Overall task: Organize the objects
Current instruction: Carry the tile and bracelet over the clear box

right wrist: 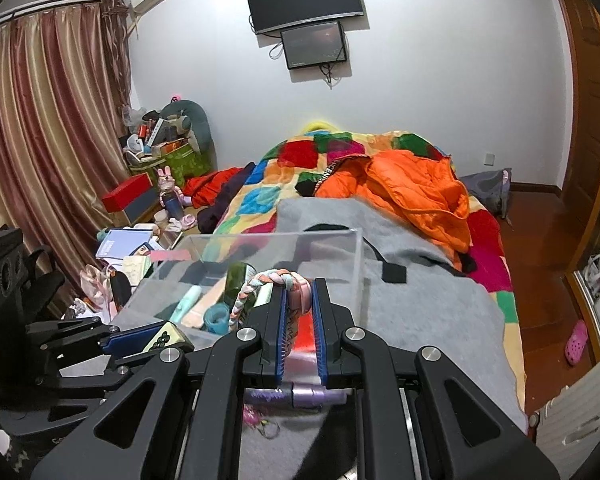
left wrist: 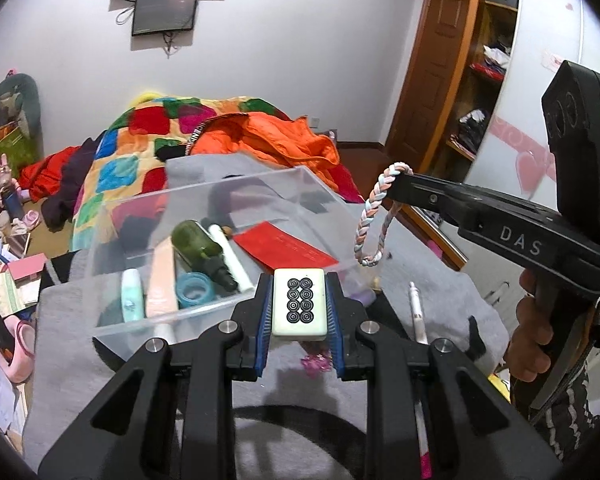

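Note:
My left gripper (left wrist: pixel 299 294) is shut on a white mahjong tile (left wrist: pixel 299 304) with black circles, held just at the near wall of a clear plastic box (left wrist: pixel 260 184). The tile also shows in the right wrist view (right wrist: pixel 166 338). My right gripper (right wrist: pixel 299 286) is shut on a braided pastel hair loop (right wrist: pixel 260 284), which hangs above the box's right corner in the left wrist view (left wrist: pixel 374 216). The box holds a green bottle (left wrist: pixel 204 246), a red envelope (left wrist: pixel 288 250), a blue tape ring (left wrist: pixel 195 289) and tubes.
The box sits on a grey blanket (left wrist: pixel 440 312) over a bed with a colourful quilt (right wrist: pixel 300 172) and orange jacket (right wrist: pixel 412 184). A white pen (left wrist: pixel 417 312), a purple item (right wrist: pixel 300 394) and a pink hair tie (left wrist: pixel 316 362) lie on the blanket. Clutter fills the floor at left.

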`<move>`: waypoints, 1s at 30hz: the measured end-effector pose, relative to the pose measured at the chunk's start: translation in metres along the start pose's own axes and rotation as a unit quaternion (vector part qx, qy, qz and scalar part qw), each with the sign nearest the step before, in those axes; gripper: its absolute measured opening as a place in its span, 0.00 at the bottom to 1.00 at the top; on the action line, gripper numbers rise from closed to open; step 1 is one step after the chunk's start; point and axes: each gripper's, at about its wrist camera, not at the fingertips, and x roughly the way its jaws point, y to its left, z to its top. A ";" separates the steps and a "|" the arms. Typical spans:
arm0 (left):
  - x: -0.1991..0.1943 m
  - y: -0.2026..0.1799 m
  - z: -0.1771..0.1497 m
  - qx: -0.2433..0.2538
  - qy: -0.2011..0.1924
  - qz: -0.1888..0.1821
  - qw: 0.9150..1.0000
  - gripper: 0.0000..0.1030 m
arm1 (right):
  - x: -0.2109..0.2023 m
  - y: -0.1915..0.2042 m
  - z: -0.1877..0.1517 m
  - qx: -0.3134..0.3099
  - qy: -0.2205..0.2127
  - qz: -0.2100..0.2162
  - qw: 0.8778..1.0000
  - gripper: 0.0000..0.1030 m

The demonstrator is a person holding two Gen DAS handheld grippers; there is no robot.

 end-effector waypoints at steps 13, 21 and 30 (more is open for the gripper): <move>0.013 0.029 0.014 -0.016 -0.011 0.038 0.999 0.23 | 0.034 0.016 0.010 -0.026 0.017 0.007 0.999 0.11; 0.035 0.051 0.009 -0.038 0.006 0.044 0.998 0.23 | 0.058 0.010 -0.006 -0.025 0.050 0.005 0.998 0.11; 0.052 0.061 0.003 -0.051 0.025 0.052 0.997 0.23 | 0.077 0.012 -0.019 -0.031 0.085 -0.002 0.996 0.11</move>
